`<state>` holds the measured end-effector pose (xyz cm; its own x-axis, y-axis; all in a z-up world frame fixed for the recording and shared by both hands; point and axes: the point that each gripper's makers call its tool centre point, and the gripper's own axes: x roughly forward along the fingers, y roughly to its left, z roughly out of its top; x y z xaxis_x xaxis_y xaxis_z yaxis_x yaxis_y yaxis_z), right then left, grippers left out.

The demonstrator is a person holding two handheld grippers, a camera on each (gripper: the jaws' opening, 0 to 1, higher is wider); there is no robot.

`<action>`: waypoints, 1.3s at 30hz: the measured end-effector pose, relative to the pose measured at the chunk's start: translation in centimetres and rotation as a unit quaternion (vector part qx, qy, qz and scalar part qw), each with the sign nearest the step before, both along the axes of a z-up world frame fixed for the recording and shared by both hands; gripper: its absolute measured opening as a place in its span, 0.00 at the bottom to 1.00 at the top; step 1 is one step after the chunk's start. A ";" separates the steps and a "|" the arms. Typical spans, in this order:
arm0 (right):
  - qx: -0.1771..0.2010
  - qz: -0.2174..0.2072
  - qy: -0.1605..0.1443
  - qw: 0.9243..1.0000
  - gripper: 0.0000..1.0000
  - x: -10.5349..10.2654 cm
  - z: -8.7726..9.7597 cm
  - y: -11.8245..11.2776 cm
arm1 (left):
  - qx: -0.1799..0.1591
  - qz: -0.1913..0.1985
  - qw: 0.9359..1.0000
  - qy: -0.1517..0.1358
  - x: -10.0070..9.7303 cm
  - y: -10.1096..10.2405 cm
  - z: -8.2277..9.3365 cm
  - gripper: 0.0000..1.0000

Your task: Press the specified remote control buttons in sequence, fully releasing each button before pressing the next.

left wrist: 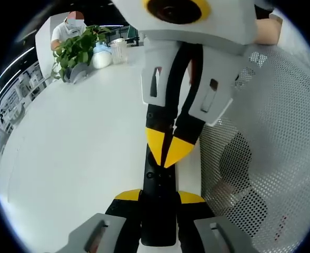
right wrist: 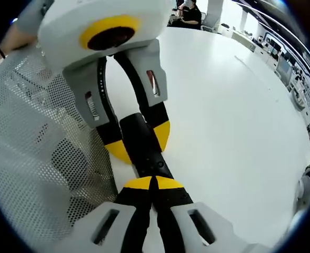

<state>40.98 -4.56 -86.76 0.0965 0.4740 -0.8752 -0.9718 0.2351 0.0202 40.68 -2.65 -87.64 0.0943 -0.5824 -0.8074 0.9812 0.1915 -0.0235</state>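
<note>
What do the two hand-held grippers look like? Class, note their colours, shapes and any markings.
Both match. The left gripper and the right gripper each have two black jaws with yellow tips, mounted in light grey plastic brackets with slotted cut-outs showing small red details. Each carries a white-grey housing with a yellow ring around a dark opening. No cables or printed markings can be made out.
</note>
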 end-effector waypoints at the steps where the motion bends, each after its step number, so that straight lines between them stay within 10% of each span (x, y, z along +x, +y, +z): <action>1: 0.002 -0.003 0.003 1.000 0.00 0.0 0.0 0.0 | -0.001 0.000 1.000 0.000 0.0 0.0 0.0 0.24; 39: 0.005 -0.013 0.005 1.000 0.00 0.7 0.0 0.1 | 0.000 0.001 1.000 -0.001 0.1 0.0 -0.1 0.24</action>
<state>41.71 -4.48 -86.72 0.1010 0.4797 -0.8716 -0.9650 0.2602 0.0314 40.74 -2.68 -87.71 0.0960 -0.5823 -0.8073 0.9810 0.1929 -0.0225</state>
